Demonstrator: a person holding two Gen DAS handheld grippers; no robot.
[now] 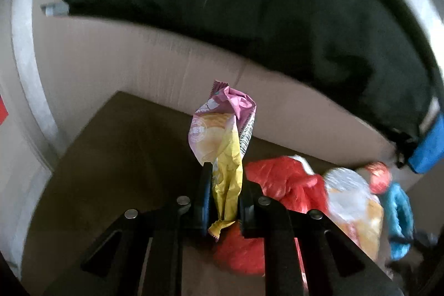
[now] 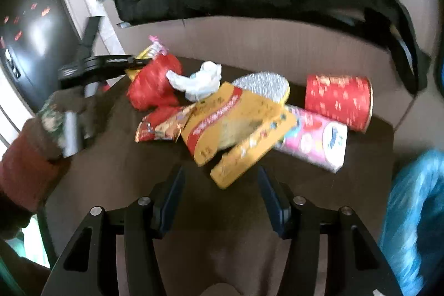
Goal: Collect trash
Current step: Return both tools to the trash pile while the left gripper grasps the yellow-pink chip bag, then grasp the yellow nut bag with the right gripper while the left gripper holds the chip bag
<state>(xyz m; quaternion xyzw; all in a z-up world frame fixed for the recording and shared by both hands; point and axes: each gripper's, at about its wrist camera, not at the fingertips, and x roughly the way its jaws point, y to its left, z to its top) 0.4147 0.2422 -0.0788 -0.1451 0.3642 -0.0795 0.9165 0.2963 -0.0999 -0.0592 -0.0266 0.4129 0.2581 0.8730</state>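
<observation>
left gripper is clamping a crumpled wrapper that is sticking up between its jaws; right gripper is hovering apart, just short of the yellow packet.

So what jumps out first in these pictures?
A crumpled pink and yellow snack wrapper stands pinched upright between the left gripper jaws. Ahead of the open right gripper, a bright heap of litter covers the brown table: an orange packet, a pink tube and a red can.

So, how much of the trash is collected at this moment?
Nothing looks binned yet. The left tongs hold a pink-yellow wrapper. The right tongs are open and empty. Left on the table: orange package, red bag, white tissue, pink tube, red can.
</observation>
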